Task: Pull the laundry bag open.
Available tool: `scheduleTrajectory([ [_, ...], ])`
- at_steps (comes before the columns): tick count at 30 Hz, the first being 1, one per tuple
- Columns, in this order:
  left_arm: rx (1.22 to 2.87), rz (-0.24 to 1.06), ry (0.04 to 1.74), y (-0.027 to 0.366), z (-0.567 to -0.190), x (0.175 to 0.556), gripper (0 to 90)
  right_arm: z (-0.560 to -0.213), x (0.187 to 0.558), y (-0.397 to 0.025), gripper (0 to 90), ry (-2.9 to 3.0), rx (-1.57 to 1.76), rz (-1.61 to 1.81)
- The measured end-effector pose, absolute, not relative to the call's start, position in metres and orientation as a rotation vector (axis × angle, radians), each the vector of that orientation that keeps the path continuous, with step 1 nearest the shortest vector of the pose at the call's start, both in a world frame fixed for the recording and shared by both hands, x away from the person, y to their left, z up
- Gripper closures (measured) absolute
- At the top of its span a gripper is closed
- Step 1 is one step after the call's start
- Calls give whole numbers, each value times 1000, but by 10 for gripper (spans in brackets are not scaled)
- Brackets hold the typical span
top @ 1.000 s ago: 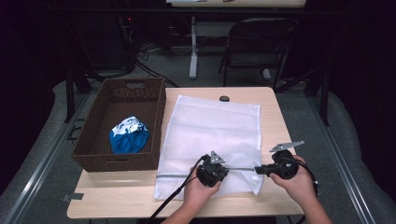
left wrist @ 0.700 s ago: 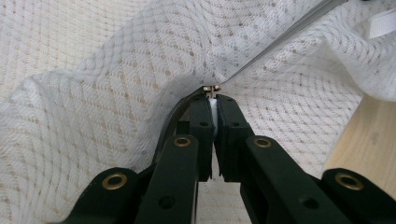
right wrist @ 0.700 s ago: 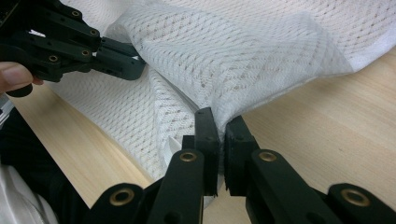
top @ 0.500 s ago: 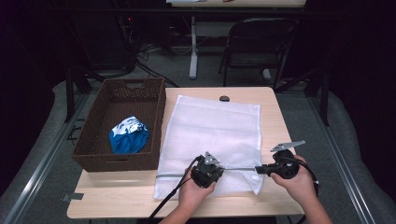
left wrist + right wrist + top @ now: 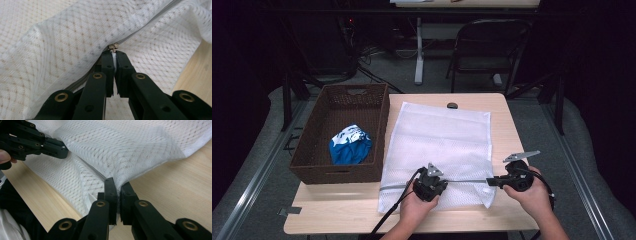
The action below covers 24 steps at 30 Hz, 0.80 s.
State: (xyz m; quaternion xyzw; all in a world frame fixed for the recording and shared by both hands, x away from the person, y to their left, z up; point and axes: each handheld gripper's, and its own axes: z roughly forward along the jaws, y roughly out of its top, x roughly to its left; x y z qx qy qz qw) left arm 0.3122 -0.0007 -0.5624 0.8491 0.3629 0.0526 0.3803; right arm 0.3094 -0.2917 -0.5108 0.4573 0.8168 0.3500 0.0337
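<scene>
Unzipping the mesh bag along its near edge

Left gripper (image 5: 430, 183) pinches the zipper pull (image 5: 113, 47); the zipper (image 5: 462, 181) runs left-right along the mesh bag (image 5: 439, 140) on the table (image 5: 507, 212); right gripper (image 5: 492, 181) clamps the bag's right end, anchoring it.

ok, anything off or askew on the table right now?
Nothing stands out. The mesh bag lies flat, bunched only where the left tool pinches the zipper pull and the right tool clamps its corner. The blue cloth sits in the basket.

Overhead plus two close jaw-level views
</scene>
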Motion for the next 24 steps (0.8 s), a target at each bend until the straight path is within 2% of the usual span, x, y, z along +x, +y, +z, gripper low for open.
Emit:
scheduleTrajectory([
  [24, 2175, 139, 973, 13, -566, 312, 869, -513, 312, -306, 860, 2479, 1471, 1001],
])
